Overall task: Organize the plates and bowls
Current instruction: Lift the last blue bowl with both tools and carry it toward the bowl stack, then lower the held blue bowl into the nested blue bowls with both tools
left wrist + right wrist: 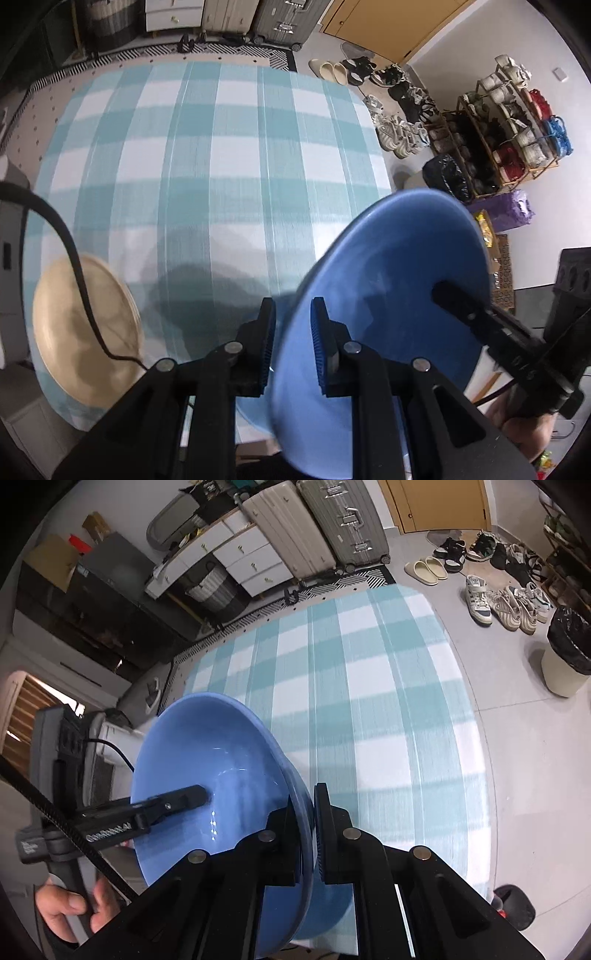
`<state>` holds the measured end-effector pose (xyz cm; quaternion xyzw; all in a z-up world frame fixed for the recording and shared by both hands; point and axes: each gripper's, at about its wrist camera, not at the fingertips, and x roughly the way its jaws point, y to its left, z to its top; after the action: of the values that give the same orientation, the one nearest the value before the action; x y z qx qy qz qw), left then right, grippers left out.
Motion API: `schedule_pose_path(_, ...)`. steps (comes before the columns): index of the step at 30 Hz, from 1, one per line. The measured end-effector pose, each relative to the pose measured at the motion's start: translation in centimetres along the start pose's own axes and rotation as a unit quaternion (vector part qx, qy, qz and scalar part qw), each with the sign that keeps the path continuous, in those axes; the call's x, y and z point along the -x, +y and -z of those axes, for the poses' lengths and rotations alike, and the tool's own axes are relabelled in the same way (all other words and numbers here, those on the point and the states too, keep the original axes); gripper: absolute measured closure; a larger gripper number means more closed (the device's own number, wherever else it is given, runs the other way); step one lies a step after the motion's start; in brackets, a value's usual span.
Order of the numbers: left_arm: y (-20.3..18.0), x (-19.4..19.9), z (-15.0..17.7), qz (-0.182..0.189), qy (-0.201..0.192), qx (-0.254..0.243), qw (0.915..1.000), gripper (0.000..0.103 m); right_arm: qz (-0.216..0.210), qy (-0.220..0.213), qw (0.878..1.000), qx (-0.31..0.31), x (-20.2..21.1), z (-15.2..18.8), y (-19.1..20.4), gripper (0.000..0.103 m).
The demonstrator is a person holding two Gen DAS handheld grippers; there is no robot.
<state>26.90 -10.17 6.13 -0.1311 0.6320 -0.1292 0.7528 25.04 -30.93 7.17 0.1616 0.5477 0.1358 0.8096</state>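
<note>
Blue bowl (221, 760) clamped at opposite rims by both grippers' jaws (293, 343) (306, 834), lifted above open checked worktop (221, 147), beige plate (74, 332) near its edge.

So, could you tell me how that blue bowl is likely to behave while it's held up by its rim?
The blue bowl looks rigid, so it shouldn't flex. Its glossy glaze may be slippery against the right gripper and left gripper. Tilted steeply on edge, it could probably swing or slip, and might chip if dropped.

Hidden and cut-off parts

The bowl's (388, 280) near rim sits behind the left gripper (293, 347); a cable crosses the blurred tan plate (70, 325); the hand (70, 904) is cut at the frame's edge.
</note>
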Motion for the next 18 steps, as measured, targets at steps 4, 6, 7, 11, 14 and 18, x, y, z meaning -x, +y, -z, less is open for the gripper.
schedule_pose_path(4, 0.5, -0.6, 2.6, -0.015, 0.004, -0.006, 0.9999, 0.085, -0.005, 0.008, 1.000, 0.000, -0.9, 2.8, 0.5, 0.097)
schedule_pose_path(6, 0.8, -1.0, 3.7, -0.022, 0.002, -0.007, 0.9997, 0.085, -0.008, 0.012, 1.000, -0.003, -1.4, 3.7, 0.4, 0.096)
schedule_pose_path(7, 1.0, -1.2, 4.1, -0.023, 0.002, -0.006, 0.9997, 0.084, -0.012, 0.012, 1.000, -0.010, -1.6, 4.3, 0.3, 0.096)
schedule_pose_path(11, 1.4, -2.2, 5.5, -0.037, 0.001, -0.006, 0.9993, 0.080, -0.015, 0.016, 1.000, -0.016, -2.9, 5.7, 0.1, 0.096)
schedule_pose_path(14, 1.8, -3.2, 6.2, -0.043, 0.004, -0.005, 0.9991, 0.079, -0.012, 0.018, 1.000, -0.013, -3.6, 6.5, 0.0, 0.096)
schedule_pose_path(18, 2.2, -4.3, 6.6, -0.042, 0.012, 0.001, 0.9990, 0.078, 0.001, 0.017, 1.000, -0.006, -4.4, 7.0, -0.2, 0.096)
